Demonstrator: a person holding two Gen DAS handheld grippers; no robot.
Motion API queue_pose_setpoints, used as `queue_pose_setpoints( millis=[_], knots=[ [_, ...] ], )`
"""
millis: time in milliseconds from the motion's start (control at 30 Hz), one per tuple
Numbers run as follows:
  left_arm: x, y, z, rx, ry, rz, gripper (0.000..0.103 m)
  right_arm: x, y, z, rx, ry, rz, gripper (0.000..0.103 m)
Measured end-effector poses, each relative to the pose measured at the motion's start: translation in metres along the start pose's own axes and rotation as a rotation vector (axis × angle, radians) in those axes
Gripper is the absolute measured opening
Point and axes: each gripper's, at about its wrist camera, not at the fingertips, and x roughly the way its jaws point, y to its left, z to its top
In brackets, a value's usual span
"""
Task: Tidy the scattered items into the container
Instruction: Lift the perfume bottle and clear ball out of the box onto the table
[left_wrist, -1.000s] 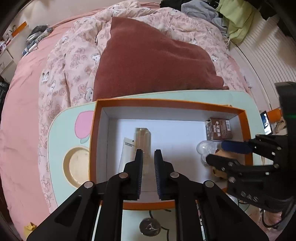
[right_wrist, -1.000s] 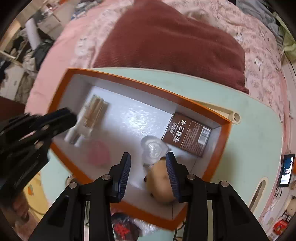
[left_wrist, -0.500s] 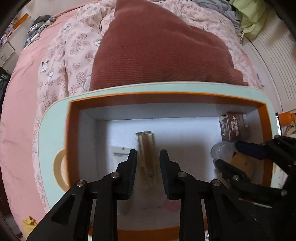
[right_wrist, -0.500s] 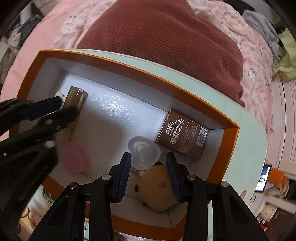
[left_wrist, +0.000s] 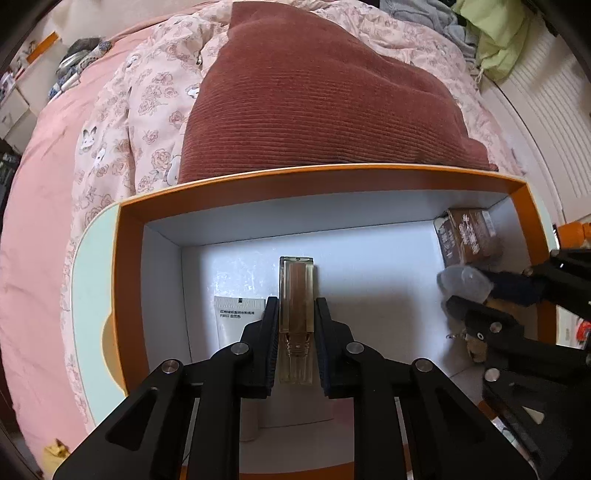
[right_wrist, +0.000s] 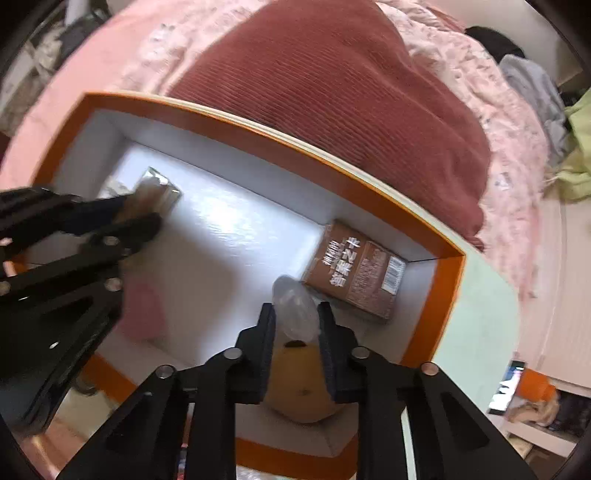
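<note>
Lying flat mid-floor in the orange-rimmed box (left_wrist: 129, 280), a clear amber bottle (left_wrist: 295, 295) sits clamped by the left gripper (left_wrist: 295, 321); the right gripper (right_wrist: 295, 321) pinches a clear plastic lump (right_wrist: 295, 310) beside the brown carton (right_wrist: 354, 273).

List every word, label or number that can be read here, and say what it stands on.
"答案之书": large white characters on the brown box, right wrist view.
Smaller characters beside them, the fine print and the barcode on that box: too blurred to read.
Two small printed lines on the white tube: too small to read.
</note>
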Motion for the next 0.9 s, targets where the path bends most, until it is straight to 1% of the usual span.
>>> queue_pose_setpoints(
  millis=[33,367,467,600,700,767,800,900],
  knots=[
    [0.000,0.001,0.000,-0.002,-0.001,0.005,0.019,-0.001,-0.001,0.001,0.010,-0.002,0.021,0.020],
    [-0.020,0.002,0.000,-0.003,-0.038,-0.025,0.019,-0.002,-0.004,-0.001,0.086,-0.017,0.068,0.018],
    [-0.032,0.003,-0.001,-0.007,-0.049,-0.036,0.019,-0.011,-0.011,-0.003,0.116,-0.044,0.095,0.018],
    [-0.050,0.007,-0.003,-0.004,-0.071,-0.038,0.019,-0.038,-0.020,-0.016,0.134,-0.098,0.136,0.018],
    [-0.070,0.010,-0.008,-0.005,-0.088,-0.074,0.019,-0.061,-0.021,-0.027,0.132,-0.140,0.148,0.018],
    [-0.085,0.012,-0.015,0.000,-0.104,-0.095,0.019,-0.079,-0.021,-0.038,0.118,-0.172,0.169,0.018],
    [-0.094,0.011,-0.021,0.008,-0.115,-0.103,0.019,-0.081,-0.025,-0.040,0.113,-0.182,0.169,0.018],
    [-0.111,0.009,-0.040,0.046,-0.127,-0.115,0.019,-0.100,-0.014,-0.058,0.071,-0.203,0.180,0.018]
  ],
)
